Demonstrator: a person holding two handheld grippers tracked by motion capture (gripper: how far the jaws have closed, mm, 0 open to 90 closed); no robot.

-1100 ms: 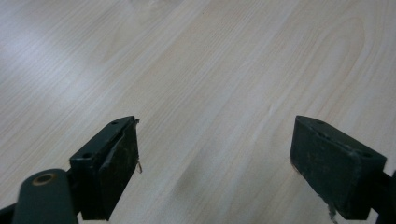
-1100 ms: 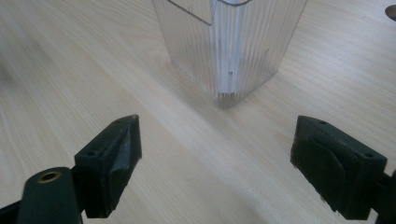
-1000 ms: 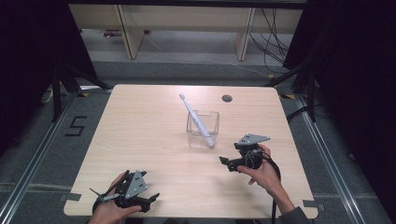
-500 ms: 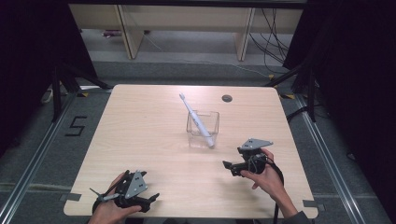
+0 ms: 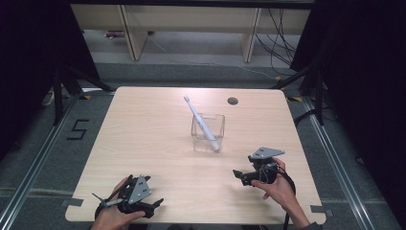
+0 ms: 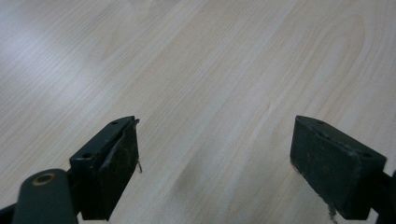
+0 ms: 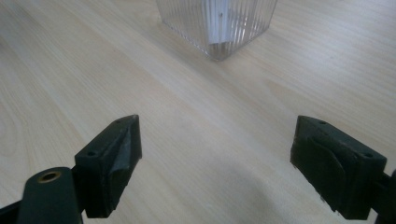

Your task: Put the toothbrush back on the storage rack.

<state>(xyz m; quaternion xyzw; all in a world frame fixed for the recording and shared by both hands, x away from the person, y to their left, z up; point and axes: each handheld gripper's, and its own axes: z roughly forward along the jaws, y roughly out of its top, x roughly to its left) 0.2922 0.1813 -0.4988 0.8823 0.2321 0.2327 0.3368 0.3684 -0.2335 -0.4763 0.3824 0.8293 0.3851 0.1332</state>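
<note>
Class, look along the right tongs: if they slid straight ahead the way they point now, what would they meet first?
Probably the clear ribbed plastic cup holding the white toothbrush; the right tongs are open, with bare wooden table between.

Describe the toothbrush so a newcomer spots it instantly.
Start at the wooden table; just right of its middle stands a clear ribbed cup. The toothbrush is the white stick leaning out of it, head pointing up and away: the one thing inside the cup.
</note>
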